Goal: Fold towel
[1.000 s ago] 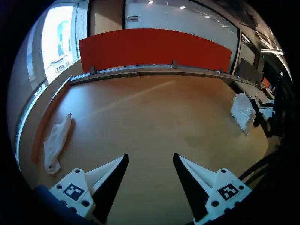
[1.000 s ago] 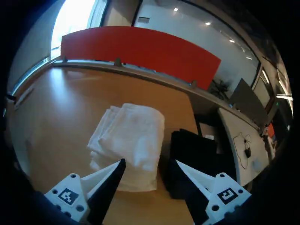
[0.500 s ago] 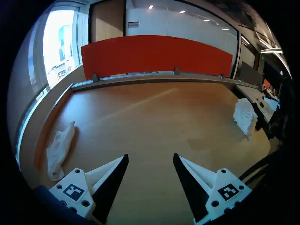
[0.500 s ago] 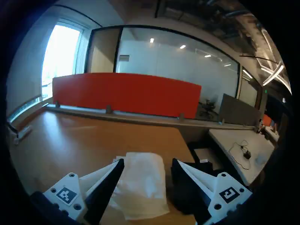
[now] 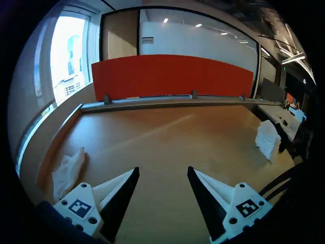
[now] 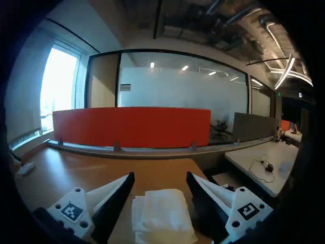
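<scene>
Two views, taken in turn.

Left gripper view: left tool (image 5: 162, 168) held over bare worktop (image 5: 170, 134), fingers spread wide, nothing between them, touching nothing. Towel (image 5: 69, 175) crumpled at the near left edge of the worktop, well apart from the fingertips. Judged to be the piece waiting to be folded, parked at the side as unfolded supply. Stack (image 5: 268, 140) of white folded cloth at the far right edge, well apart from the towel. Judged to be the done pile, kept to the edge so as to leave the middle free for folding. Red divider (image 5: 174, 77) along the back of the worktop. Tool aimed at the open middle, not at the towel: probably idle between pieces.

Right gripper view: right tool (image 6: 159, 175) likewise spread wide and empty. Stack (image 6: 164, 211) low in the picture, below and between the fingers, neither finger pressing on it. Cannot tell whether touching at all. Camera pitched up toward divider (image 6: 130, 126) and the glass wall behind, so tool probably raised above the pile rather than bearing down on it. Open stance fits a tool free of cloth and ready for the next piece. Second desk (image 6: 260, 158) off to the right, apart from the worktop.

Next move, at a guess: reach across for the towel and bring it to the middle.
</scene>
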